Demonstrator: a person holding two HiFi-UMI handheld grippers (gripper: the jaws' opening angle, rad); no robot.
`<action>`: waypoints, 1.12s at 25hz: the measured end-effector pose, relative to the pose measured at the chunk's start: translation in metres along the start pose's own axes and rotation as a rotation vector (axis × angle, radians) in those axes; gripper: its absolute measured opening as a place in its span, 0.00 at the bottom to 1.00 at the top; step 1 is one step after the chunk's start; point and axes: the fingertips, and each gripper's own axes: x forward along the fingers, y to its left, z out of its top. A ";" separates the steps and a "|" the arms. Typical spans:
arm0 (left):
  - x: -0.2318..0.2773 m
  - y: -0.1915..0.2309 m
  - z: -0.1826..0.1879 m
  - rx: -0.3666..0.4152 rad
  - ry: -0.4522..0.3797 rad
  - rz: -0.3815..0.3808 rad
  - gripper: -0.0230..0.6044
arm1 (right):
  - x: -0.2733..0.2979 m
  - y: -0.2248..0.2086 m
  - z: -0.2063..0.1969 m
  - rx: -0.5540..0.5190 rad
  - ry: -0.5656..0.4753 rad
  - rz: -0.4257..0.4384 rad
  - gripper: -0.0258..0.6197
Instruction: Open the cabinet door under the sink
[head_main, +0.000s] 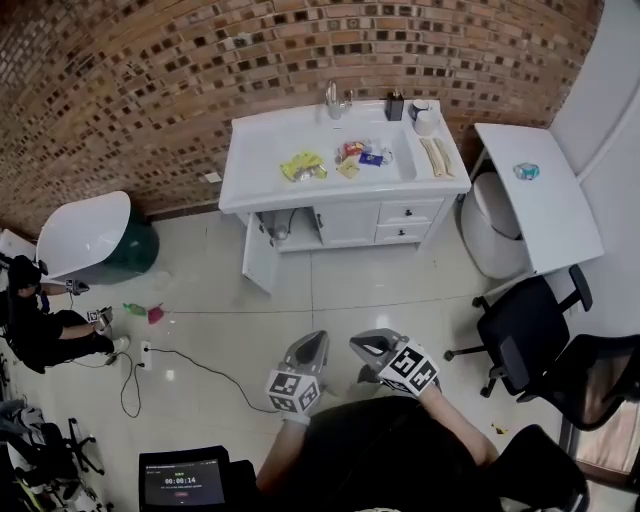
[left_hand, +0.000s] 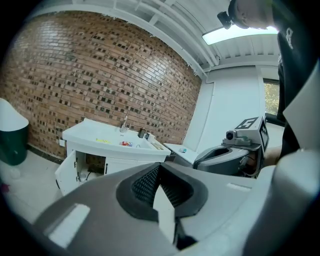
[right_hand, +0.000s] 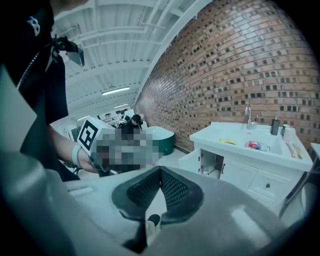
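Observation:
The white sink cabinet (head_main: 345, 170) stands against the brick wall. Its left door (head_main: 258, 256) is swung open, showing pipes inside; the middle door (head_main: 346, 221) is closed. Both grippers hover low in the head view, well away from the cabinet. My left gripper (head_main: 318, 340) and right gripper (head_main: 360, 343) are side by side, each shut with nothing between the jaws. The left gripper view shows shut jaws (left_hand: 160, 169) pointing toward the cabinet (left_hand: 107, 150) and its open door (left_hand: 65, 172). In the right gripper view the shut jaws (right_hand: 160, 172) face the cabinet (right_hand: 250, 172) and open door (right_hand: 191, 160).
A white-and-green tub (head_main: 95, 237) stands at the left, with a person (head_main: 40, 325) sitting on the floor near it. A cable (head_main: 185, 365) lies on the tiles. A toilet (head_main: 488, 228), a white table (head_main: 540, 200) and office chairs (head_main: 520, 335) stand at the right. Small packets (head_main: 303, 166) lie on the counter.

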 end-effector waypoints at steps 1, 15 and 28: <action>0.001 -0.002 -0.002 -0.004 0.002 -0.001 0.06 | -0.004 -0.002 0.000 0.001 -0.001 -0.003 0.02; 0.012 -0.031 -0.011 0.011 0.017 -0.028 0.06 | -0.024 -0.010 -0.011 0.018 -0.021 -0.016 0.02; 0.013 -0.035 -0.010 0.025 0.028 -0.017 0.06 | -0.029 -0.011 -0.011 -0.026 -0.016 -0.006 0.02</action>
